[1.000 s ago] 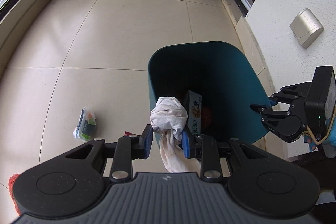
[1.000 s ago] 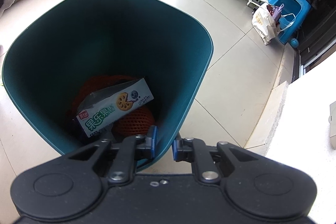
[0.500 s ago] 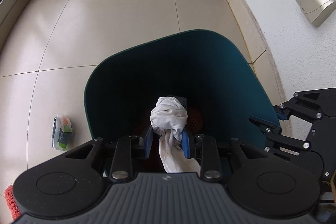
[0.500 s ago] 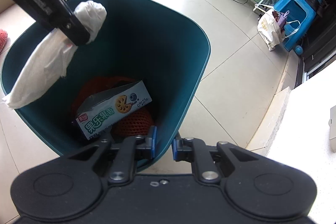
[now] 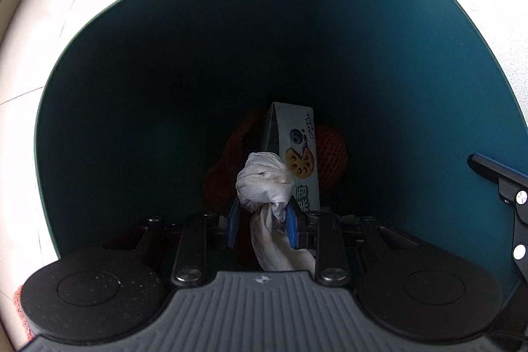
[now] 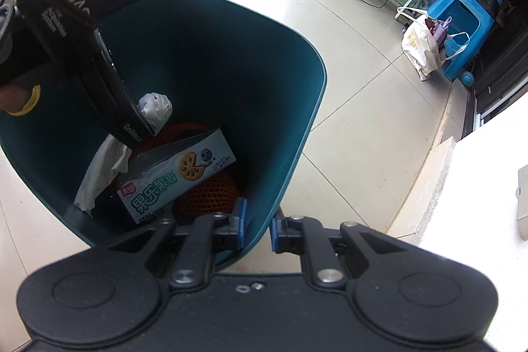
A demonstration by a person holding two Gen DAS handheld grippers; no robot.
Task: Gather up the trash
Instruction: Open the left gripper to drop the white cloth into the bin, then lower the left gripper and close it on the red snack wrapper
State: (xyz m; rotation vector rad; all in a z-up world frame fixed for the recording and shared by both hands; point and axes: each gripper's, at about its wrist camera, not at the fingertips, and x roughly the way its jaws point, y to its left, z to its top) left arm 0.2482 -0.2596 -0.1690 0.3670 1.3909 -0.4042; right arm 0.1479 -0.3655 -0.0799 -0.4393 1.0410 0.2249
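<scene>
Two tools at work on one teal bin (image 6: 290, 127). A second ago the left tool (image 5: 262, 225) hung above and short of the rim with floor all round it; now its view is filled by the bin's dark inner wall, so it has dropped well inside the mouth. It remains clamped on the crumpled white tissue (image 5: 264, 180), knot above the pads, tail trailing back under the body. From the right wrist view the same tissue (image 6: 155, 108) shows beside the left tool's black body, low in the bin, its loose end draped near the biscuit box (image 6: 178, 177).

The biscuit box lies tilted on an orange mesh net (image 6: 208, 193) at the bottom. Neither has shifted.

Right tool (image 6: 257, 225): unchanged, pinched onto the near rim of the bin, one pad inside the wall and one outside, steadying it.

Reading: carry is done, the drop is not. The tissue is inside the bin but not released. What the next step seems to call for is only parting the left pads; the fall looks short, onto box and net. Possible snag: the tail catching on a pad.
</scene>
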